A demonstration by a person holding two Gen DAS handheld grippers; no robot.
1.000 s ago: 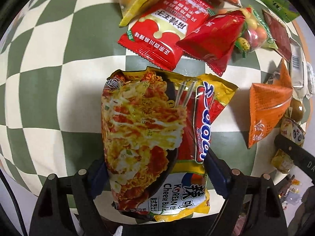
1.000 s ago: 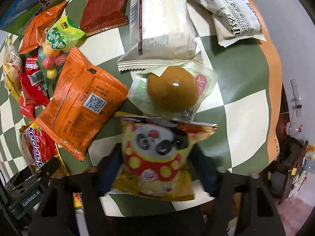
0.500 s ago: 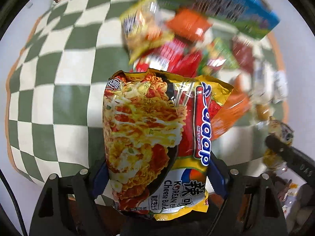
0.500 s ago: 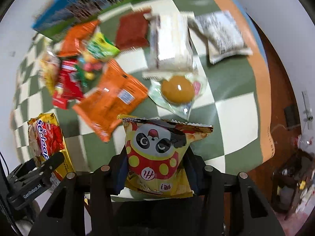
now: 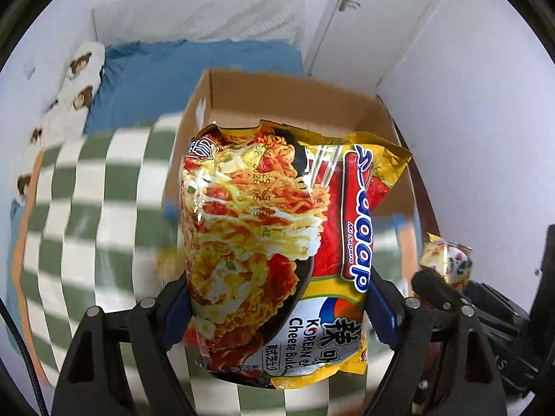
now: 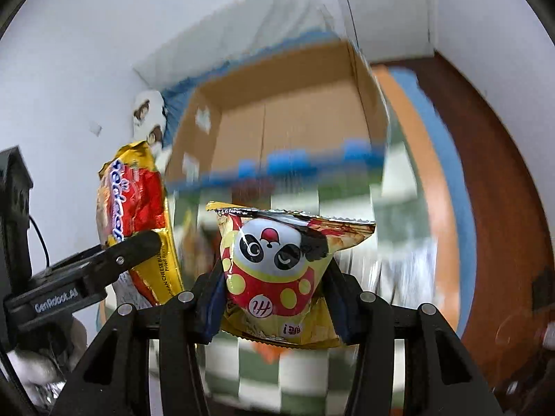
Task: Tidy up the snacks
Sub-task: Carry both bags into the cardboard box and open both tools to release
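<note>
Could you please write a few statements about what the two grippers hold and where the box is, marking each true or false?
1. The left gripper holds a noodle packet. True.
2. The right gripper is empty. False: it is shut on a panda snack bag.
3. An open cardboard box lies ahead of both grippers. True.
4. The noodle packet lies flat on the checked cloth. False: it is held up in the jaws.

Both packets — lifted, cardboard box ahead
</note>
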